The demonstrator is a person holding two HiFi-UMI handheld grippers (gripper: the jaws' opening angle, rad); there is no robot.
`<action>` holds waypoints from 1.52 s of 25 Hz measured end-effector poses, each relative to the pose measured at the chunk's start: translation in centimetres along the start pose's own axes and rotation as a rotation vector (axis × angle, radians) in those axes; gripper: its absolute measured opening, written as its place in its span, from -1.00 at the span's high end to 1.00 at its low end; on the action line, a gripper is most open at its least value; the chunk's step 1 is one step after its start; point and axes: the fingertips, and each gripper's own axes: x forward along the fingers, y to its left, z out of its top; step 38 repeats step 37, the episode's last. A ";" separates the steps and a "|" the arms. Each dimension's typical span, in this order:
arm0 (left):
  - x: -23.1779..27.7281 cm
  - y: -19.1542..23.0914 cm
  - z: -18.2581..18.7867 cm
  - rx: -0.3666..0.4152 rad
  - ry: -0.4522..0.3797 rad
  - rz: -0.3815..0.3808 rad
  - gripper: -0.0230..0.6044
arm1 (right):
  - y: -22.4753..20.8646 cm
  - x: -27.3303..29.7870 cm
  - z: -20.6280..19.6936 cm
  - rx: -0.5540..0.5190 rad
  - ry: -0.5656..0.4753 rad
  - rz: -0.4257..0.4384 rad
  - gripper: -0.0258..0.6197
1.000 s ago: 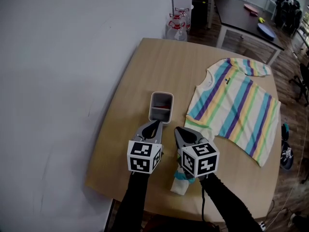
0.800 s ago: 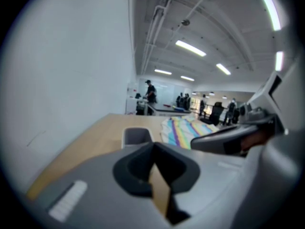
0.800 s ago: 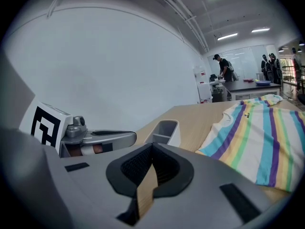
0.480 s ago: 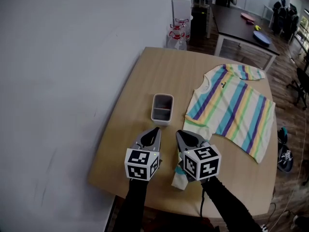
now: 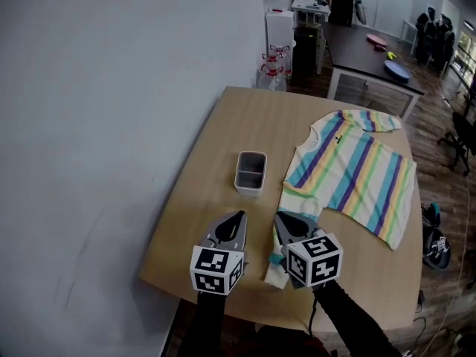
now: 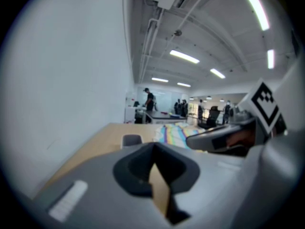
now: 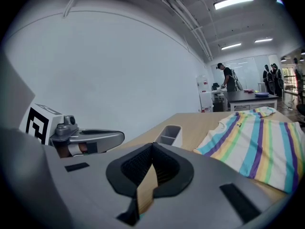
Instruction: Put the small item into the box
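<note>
A small grey two-compartment box (image 5: 251, 171) stands open on the wooden table (image 5: 223, 125), left of a striped T-shirt (image 5: 349, 171). A small white and teal folded cloth item (image 5: 276, 271) lies near the table's front edge, partly hidden under my right gripper (image 5: 281, 216). My left gripper (image 5: 239, 215) hovers beside it on the left. Both are shut with nothing in them, their tips pointing at the box from well short of it. The box (image 7: 169, 134) shows ahead in the right gripper view and farther off as the box (image 6: 132, 140) in the left gripper view.
The white wall (image 5: 111, 125) runs along the table's left side. Water jugs (image 5: 274, 59) stand on the floor behind the table's far end. A dark table (image 5: 372, 50) and people are farther back in the room. An office chair (image 5: 462, 136) is at the right.
Both grippers have drawn back toward the table's front edge, away from the box, staying shut. The head view now takes in more of the table.
</note>
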 end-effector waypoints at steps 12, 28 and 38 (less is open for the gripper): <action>-5.1 -0.6 -0.4 -0.019 -0.043 0.036 0.92 | 2.6 -3.8 0.8 -0.036 -0.050 0.027 0.90; -10.8 -2.0 0.0 0.013 -0.081 0.056 0.92 | 6.1 -8.3 0.4 -0.059 -0.085 0.040 0.90; -13.4 -3.1 -0.2 0.020 -0.095 0.058 0.92 | 7.3 -10.6 -0.6 -0.055 -0.097 0.034 0.90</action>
